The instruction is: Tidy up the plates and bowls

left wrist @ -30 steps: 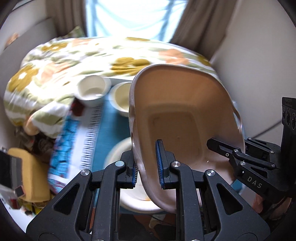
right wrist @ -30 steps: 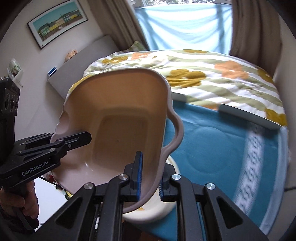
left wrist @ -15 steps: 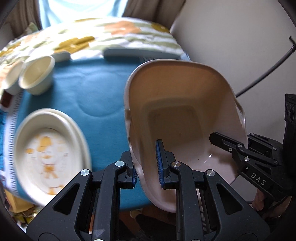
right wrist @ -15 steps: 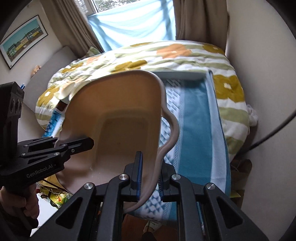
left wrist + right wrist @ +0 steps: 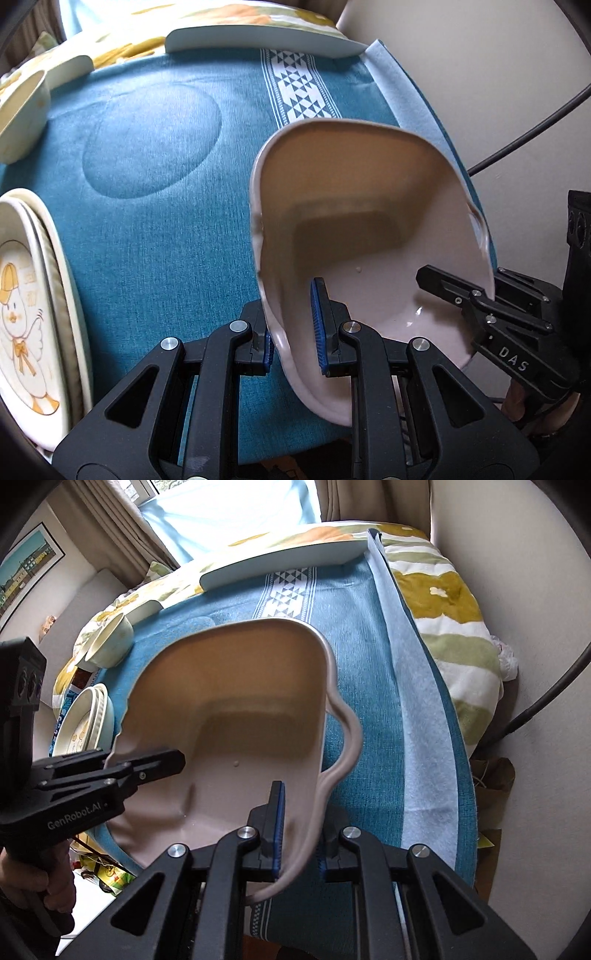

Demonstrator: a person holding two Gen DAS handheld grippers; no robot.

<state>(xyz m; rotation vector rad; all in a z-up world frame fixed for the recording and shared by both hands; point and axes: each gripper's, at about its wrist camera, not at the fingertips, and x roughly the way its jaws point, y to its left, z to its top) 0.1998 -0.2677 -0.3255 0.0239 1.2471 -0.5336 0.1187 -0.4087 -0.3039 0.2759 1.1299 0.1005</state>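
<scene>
A pale pink square dish with handles [image 5: 365, 221] is held in the air over the right part of the blue cloth [image 5: 155, 236]. My left gripper [image 5: 293, 330] is shut on its left rim. My right gripper [image 5: 299, 834] is shut on its right handle rim, and the dish shows in the right wrist view [image 5: 236, 716] too. A stack of cream plates with a duck picture [image 5: 26, 306] lies at the left, also in the right wrist view [image 5: 83, 720]. A cream bowl [image 5: 22, 114] stands at the far left, also in the right wrist view [image 5: 110, 642].
A long white plate [image 5: 258, 37] lies at the cloth's far edge, against the flowered quilt [image 5: 443, 602]. A white wall [image 5: 498, 74] with a black cable [image 5: 532, 136] stands close on the right. The cloth's right edge [image 5: 417, 709] drops off beside the dish.
Both grippers have carried the dish to the right and lower over the blue cloth. The plate stack and bowls have slid to the left of both views.
</scene>
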